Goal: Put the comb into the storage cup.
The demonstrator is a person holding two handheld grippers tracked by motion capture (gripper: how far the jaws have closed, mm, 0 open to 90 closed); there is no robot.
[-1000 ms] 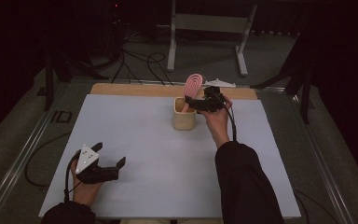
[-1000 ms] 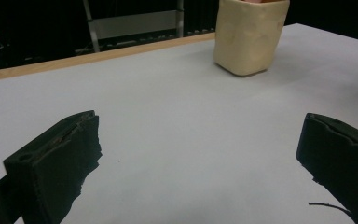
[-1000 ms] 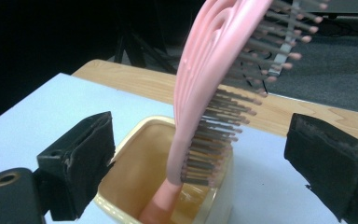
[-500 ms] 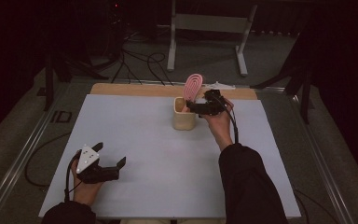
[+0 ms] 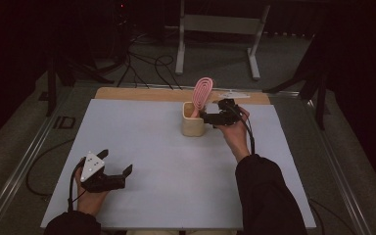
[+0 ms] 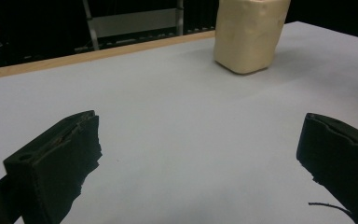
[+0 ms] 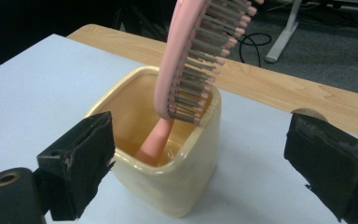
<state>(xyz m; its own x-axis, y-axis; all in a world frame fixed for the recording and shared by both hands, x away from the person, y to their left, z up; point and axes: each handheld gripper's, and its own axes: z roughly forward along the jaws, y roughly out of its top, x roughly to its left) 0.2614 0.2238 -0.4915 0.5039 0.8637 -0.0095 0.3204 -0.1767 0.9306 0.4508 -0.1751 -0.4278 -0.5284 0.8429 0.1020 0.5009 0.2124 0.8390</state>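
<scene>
A cream square cup [image 5: 193, 125] [image 7: 168, 158] [image 6: 248, 35] stands at the table's far middle. A pink hairbrush [image 5: 201, 94] [image 7: 191, 60] stands in it handle down, head leaning on the rim, bristles towards my right gripper. My right gripper [image 5: 206, 116] [image 7: 200, 163] is open just right of the cup, its jaws spread wide to either side of it and holding nothing. Near the front left, my left gripper [image 5: 116, 163] [image 6: 200, 163] rests open on the table, with bare surface between its jaws.
The white table top [image 5: 166, 161] has a wooden strip [image 5: 142, 94] along its far edge. A small pale object [image 5: 235, 93] lies on that strip behind the right hand. Cables and a metal stand [image 5: 215, 29] are on the floor beyond.
The right gripper has drawn back slightly to the right, away from the brush, which stays in the cup. The left gripper has not moved.
</scene>
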